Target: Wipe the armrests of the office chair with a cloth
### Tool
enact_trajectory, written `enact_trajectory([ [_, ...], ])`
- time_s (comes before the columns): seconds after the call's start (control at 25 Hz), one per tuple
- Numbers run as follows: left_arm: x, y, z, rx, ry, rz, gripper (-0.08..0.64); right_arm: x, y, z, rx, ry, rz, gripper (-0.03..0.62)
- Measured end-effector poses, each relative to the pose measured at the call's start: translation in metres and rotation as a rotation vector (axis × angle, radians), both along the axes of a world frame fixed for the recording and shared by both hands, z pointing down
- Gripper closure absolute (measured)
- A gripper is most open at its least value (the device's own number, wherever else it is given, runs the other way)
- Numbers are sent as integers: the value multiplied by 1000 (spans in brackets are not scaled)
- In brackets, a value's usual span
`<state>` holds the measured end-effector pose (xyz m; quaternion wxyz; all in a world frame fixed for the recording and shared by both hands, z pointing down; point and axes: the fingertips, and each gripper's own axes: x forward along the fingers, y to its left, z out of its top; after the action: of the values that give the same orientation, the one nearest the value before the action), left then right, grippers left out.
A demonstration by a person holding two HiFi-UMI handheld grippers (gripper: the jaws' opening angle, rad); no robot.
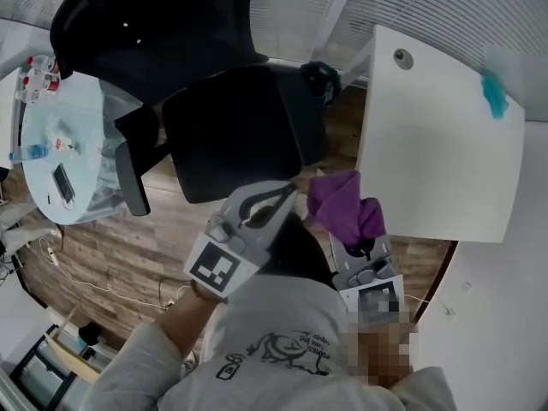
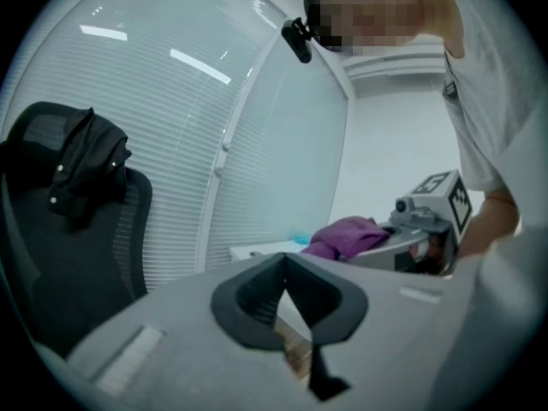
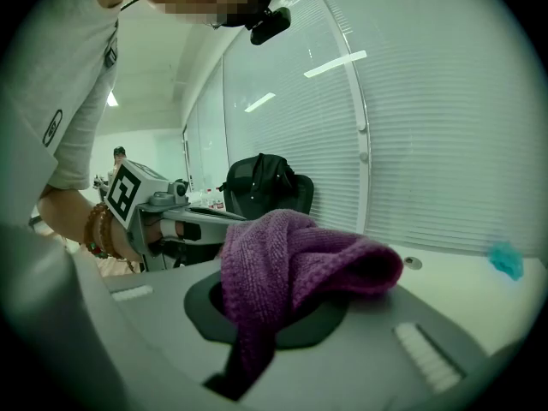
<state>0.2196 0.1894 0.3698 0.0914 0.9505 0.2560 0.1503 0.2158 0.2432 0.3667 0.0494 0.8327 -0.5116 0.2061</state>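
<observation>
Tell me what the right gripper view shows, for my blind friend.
A purple knitted cloth is clamped in the jaws of the right gripper. Behind it stand a black office chair and window blinds; the left gripper is at the left, a white table at the right.

Chair (image 1: 227,131): one. Cloth (image 1: 342,204): one. Grippers, two: left gripper (image 1: 278,197), right gripper (image 1: 363,245). Tables, two: desk (image 1: 437,144) at 3 o'clock, round table (image 1: 38,131) at 9.
</observation>
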Motion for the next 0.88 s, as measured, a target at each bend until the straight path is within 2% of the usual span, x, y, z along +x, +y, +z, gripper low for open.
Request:
enact_trajectory([
  [0.36,19,-14,50,9,-11,-2,557,18,-15,51,-34,-18,-14,565],
  [0.68,35,-18,95,-13,-34,5,558,36,-26,125,-144,-64,-58,565],
  [0.88,38,-22,125,1,-50,16,557,41,-35,177,-210,-118,-75,565],
])
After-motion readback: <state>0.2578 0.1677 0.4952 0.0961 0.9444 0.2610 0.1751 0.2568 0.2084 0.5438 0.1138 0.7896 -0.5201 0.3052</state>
